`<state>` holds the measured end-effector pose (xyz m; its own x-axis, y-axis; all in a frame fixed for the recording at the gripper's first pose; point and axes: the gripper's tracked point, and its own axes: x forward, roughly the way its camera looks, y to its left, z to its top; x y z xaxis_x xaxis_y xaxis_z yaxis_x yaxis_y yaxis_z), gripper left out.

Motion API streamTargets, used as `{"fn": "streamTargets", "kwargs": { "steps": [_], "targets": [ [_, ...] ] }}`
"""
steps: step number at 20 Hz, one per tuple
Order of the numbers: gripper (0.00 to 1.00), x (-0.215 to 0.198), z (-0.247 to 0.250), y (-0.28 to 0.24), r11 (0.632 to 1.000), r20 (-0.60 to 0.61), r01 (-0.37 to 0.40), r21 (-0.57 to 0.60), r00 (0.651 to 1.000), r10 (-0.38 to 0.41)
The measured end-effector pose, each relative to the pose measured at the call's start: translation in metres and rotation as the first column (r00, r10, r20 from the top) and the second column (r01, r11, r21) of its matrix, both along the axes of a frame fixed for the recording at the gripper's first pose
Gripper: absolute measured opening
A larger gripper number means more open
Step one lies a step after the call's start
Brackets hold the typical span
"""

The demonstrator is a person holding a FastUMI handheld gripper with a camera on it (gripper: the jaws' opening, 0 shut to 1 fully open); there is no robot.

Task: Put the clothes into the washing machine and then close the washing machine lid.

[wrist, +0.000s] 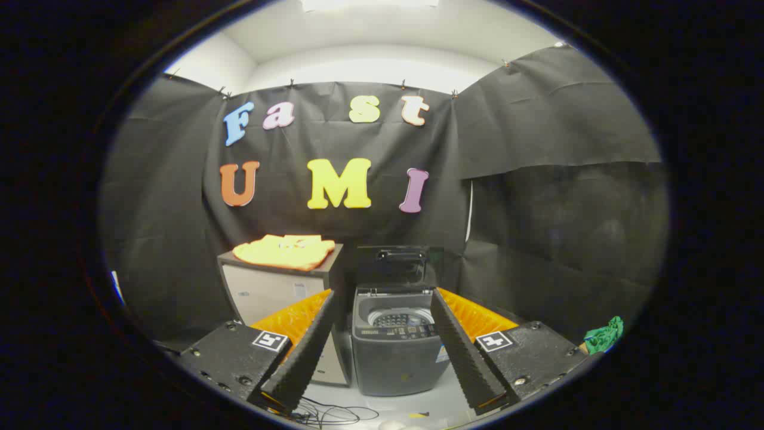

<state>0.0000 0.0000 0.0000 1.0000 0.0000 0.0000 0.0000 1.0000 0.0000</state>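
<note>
The gripper (382, 352) is wide open and empty; the folded yellow-orange cloth (285, 251) on the grey cabinet (268, 286) lies beyond its left finger, beside the open dark-grey washing machine (397, 346).

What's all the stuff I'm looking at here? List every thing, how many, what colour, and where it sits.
Washing machine: one, dark grey, on the floor beyond the claw's fingers, seen between them; lid standing open.
Folded clothes: one pile, yellow-orange, on top of the cabinet, left of the washing machine.
Cabinet: one, pale front with a dark top, beside the washing machine on its left.
Green cloth: one crumpled piece, low down to the right of the right finger.
Cables: a few, dark, on the pale floor in front of the washing machine.
Black cloth wall: hangs behind and on both sides.
Claw: one, two fingers spread open, holding nothing, aimed at the washing machine.
</note>
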Motion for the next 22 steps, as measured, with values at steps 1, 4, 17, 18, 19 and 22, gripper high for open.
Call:
{"fn": "streamTargets", "kwargs": {
  "steps": [1,4,17,18,19,22],
  "targets": [
    [0.99,-0.003,-0.013,0.004,1.000,-0.037,-0.010,0.027,0.999,0.011],
    [0.99,-0.010,-0.032,0.006,1.000,-0.073,-0.010,0.028,0.997,0.012],
    [0.99,-0.022,-0.027,0.004,1.000,-0.061,-0.002,-0.021,0.998,0.001],
    [0.99,-0.023,-0.028,0.004,1.000,-0.063,-0.002,-0.025,0.998,0.000],
    [0.99,-0.024,-0.028,0.004,1.000,-0.063,-0.002,-0.028,0.998,0.000],
    [0.99,-0.027,-0.028,0.005,1.000,-0.060,-0.005,-0.023,0.998,0.004]
  ]
}}
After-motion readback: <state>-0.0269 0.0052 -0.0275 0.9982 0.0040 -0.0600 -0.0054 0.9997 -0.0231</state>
